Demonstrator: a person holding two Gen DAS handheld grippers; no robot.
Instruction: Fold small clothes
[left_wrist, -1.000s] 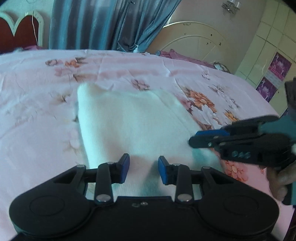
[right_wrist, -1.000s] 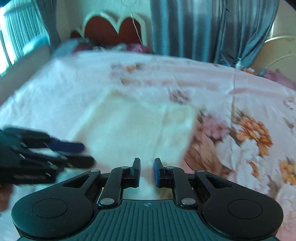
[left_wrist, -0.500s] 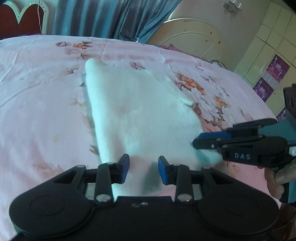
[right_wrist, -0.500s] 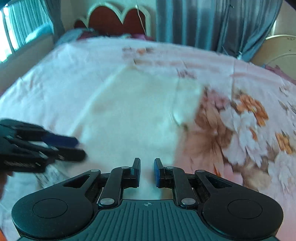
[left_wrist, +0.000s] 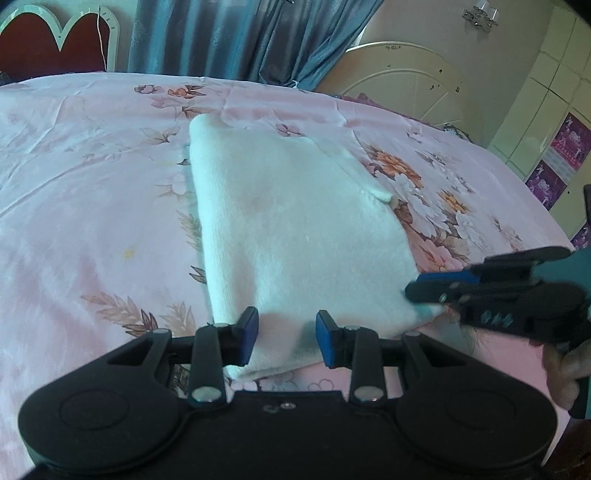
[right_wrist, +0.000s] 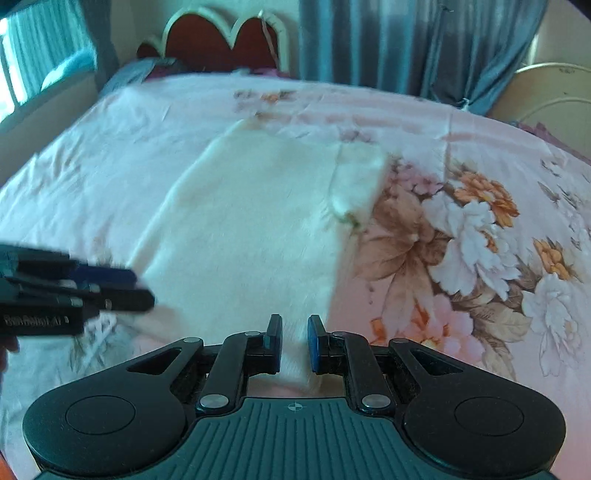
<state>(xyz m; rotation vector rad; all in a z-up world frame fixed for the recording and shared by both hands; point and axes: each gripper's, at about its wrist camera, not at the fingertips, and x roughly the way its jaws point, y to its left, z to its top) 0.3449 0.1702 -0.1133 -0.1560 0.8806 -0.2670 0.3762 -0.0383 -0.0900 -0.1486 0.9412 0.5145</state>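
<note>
A white fleecy garment (left_wrist: 295, 221) lies flat on the pink floral bedsheet (left_wrist: 74, 221), its near edge at both grippers. My left gripper (left_wrist: 284, 325) sits at the near left corner. Its blue pads stand somewhat apart with a pucker of the cloth pinched between them. My right gripper (right_wrist: 295, 332) holds the near right corner, pads close together with white cloth filling the gap. In the left wrist view the right gripper (left_wrist: 413, 286) meets that slightly lifted corner. The left gripper (right_wrist: 144, 288) shows blurred in the right wrist view. A folded flap (right_wrist: 358, 184) lies along the garment (right_wrist: 251, 229) at its right side.
The bedsheet (right_wrist: 461, 229) stretches well beyond the garment on all sides. A red headboard (right_wrist: 229, 48) and blue curtains (left_wrist: 240, 37) stand at the far end. A pale wardrobe (left_wrist: 546, 122) is at the right. A person's hand (left_wrist: 561, 373) grips the right tool.
Both grippers drew back toward me with the garment's near edge. The cloth, humped up a second ago, now lies flatter and longer. Little has moved in the last half second.
</note>
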